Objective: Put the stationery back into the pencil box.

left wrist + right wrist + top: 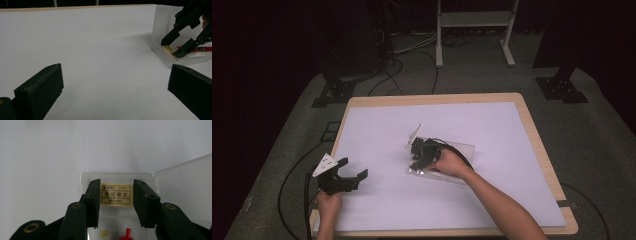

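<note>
Right gripper: my right gripper (116, 203) points down into the clear plastic case (116, 175), jaws about half open, one on each side of the eraser (116, 194).
Grip: in the right gripper view the jaws stand tight against the eraser's two short sides; I cannot tell for sure whether the pads press on it or only stand beside it.
Eraser: a small cream block with a printed label facing up, lying flat in the end of the case, just inside its rounded wall. In the left gripper view the eraser (168, 49) sits in the near corner of the case (160, 22), with the right gripper's (175, 45) tips on either side of it.
Red pen: a red pen (127, 233) lies in the case just behind the eraser, apart from my jaws; in the left gripper view it (203, 48) runs along the case floor.
Case: open, its lid (185, 187) folded out to one side; in the high view the case (462, 147) lies near the middle of the white mat (377, 130), under my right hand (449, 162).
Left gripper: my left gripper (347, 175) rests at the near left edge of the mat, well apart from the case, jaws wide open with nothing between them.
Table: a wooden table (542, 150) carries the mat.
</note>
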A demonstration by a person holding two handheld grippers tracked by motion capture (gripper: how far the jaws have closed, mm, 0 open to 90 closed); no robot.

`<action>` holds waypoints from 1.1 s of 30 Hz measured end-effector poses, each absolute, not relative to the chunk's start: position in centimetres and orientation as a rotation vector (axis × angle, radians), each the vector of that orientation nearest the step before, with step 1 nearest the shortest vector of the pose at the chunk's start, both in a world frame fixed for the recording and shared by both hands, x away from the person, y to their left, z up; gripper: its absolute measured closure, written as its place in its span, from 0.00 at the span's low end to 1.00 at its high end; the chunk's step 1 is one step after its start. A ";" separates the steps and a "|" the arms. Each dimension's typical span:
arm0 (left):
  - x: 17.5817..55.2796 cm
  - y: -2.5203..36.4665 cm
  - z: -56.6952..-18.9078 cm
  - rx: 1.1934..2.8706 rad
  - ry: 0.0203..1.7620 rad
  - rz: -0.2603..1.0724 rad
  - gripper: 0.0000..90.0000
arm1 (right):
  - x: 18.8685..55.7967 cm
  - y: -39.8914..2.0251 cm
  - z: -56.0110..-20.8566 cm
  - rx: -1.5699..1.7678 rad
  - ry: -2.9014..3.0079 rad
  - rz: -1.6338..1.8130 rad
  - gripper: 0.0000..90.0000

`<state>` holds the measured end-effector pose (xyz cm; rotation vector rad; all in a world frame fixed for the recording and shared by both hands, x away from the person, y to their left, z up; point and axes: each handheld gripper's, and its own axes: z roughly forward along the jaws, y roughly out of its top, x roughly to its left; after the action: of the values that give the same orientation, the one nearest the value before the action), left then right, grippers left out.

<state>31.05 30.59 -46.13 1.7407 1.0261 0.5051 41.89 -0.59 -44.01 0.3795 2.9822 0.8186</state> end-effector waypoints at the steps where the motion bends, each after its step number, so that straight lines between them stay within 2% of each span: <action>1: 31.0 30.6 -46.1 1.741 1.026 0.506 0.00 | 41.9 -0.6 -44.0 0.375 2.983 0.821 0.64; 15: 31.0 30.6 -46.1 1.742 1.027 0.508 0.00 | 41.9 -0.9 -43.8 0.378 2.976 0.841 0.64; 33: 31.1 30.5 -46.1 1.742 1.034 0.513 0.00 | 41.1 -3.5 -41.3 0.387 2.910 0.971 0.61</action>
<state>31.08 30.52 -46.13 1.7418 1.0340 0.5128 41.10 -3.55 -41.25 0.3867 2.9102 0.9706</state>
